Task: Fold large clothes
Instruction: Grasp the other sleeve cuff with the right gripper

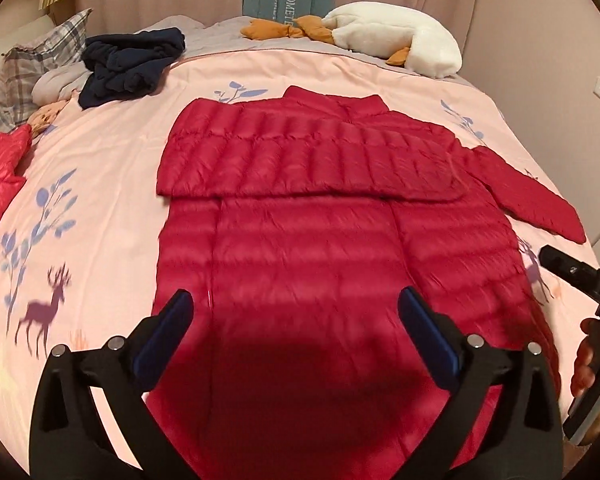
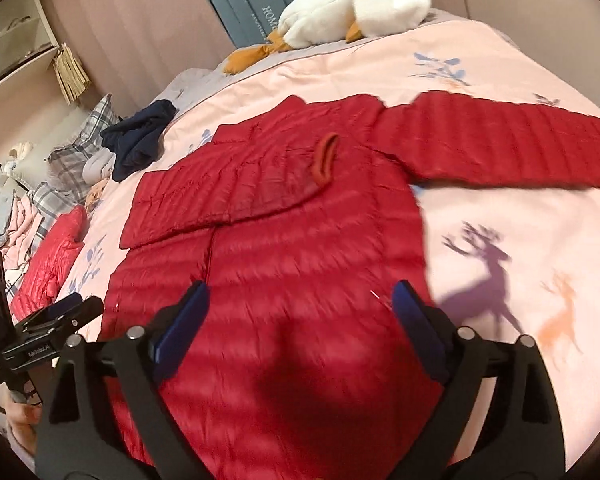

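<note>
A red quilted down jacket (image 1: 312,232) lies flat on the pink bedspread (image 1: 100,184), collar at the far end. Its left sleeve is folded across the chest (image 1: 300,160); its right sleeve (image 1: 528,196) lies spread out to the right. The jacket also shows in the right wrist view (image 2: 300,264), with the spread sleeve (image 2: 508,144). My left gripper (image 1: 296,312) is open and empty above the jacket's lower part. My right gripper (image 2: 300,300) is open and empty above the hem, and its body shows at the right edge of the left wrist view (image 1: 580,280).
A dark navy garment (image 1: 128,64) lies bunched at the far left. A white plush goose (image 1: 396,36) lies at the bed's far end. Another red garment (image 1: 0,176) and plaid pillows (image 1: 32,64) sit at the left edge. Curtains hang behind.
</note>
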Motion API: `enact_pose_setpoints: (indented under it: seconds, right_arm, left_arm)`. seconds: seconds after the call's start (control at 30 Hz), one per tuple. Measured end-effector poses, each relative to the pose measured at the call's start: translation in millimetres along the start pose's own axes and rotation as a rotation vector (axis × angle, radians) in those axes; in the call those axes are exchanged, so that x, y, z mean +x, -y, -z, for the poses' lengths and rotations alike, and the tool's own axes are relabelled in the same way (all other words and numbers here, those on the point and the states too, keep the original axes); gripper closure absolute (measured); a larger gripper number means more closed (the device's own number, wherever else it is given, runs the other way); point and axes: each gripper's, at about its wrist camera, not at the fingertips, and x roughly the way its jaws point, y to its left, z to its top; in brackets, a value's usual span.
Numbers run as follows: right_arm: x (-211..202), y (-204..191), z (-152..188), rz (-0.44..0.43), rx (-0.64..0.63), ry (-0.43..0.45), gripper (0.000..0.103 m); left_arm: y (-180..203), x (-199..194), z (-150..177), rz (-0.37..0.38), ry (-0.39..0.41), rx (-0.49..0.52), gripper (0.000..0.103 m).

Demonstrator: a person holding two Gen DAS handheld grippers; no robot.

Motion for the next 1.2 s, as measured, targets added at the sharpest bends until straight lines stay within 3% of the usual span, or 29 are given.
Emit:
enact_pose_setpoints:
  seconds: [0.23, 0.43, 0.6, 0.77, 0.93, 1.2]
  right_arm:
    - [-47, 42, 13, -0.039, 0.114, 0.040, 0.002]
    - [-61, 81, 21, 0.002, 0.203, 0.056, 0.002]
    - [-64, 117, 21, 0.014, 0.288, 0.050, 0.002]
    - [-66, 165, 19, -0.027, 0.443, 0.065, 0.002]
    - [-67, 206, 8, -0.032, 0.540, 0.102, 0.002]
    - [-58, 266, -15, 0.002, 0.661, 0.147, 0.002]
  left_arm:
    - [10, -25, 23, -0.029, 0.009, -0.055, 0.001]
    - [27, -37, 37, -0.073, 0.017, -0.029, 0.001]
    - [41, -40, 40, -0.051, -0.005, -0.004, 0.001]
    - [48, -39, 41, 0.003, -0.029, -0.007, 0.001]
    - [53, -37, 41, -0.061, -0.022, 0.022, 0.001]
    - [47, -27, 38, -0.048, -0.062, -0.014, 0.001]
